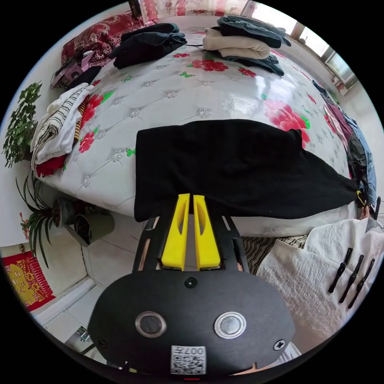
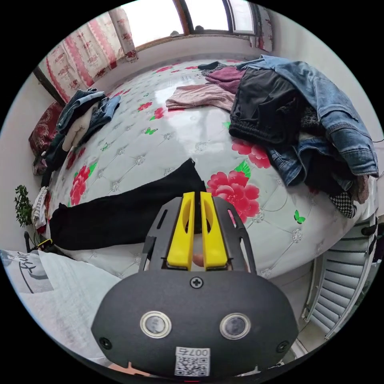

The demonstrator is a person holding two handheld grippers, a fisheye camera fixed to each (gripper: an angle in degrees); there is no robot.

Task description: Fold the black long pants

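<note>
Yellow-jawed left tongs [image 1: 191, 197] sit with jaws nearly together, tips at the near hem of the black long pants [image 1: 240, 168]; whether they pinch the cloth I cannot tell. These pants lie spread lengthwise along the near edge of the flowered bed [image 1: 180, 96], one end hanging over its side. Right tongs [image 2: 197, 195] likewise show jaws almost together, tips at the pants' other end; grip unclear. Folded clothes [image 1: 240, 40] are stacked farther back, and a denim jacket [image 2: 332, 104] tops a heap.
</note>
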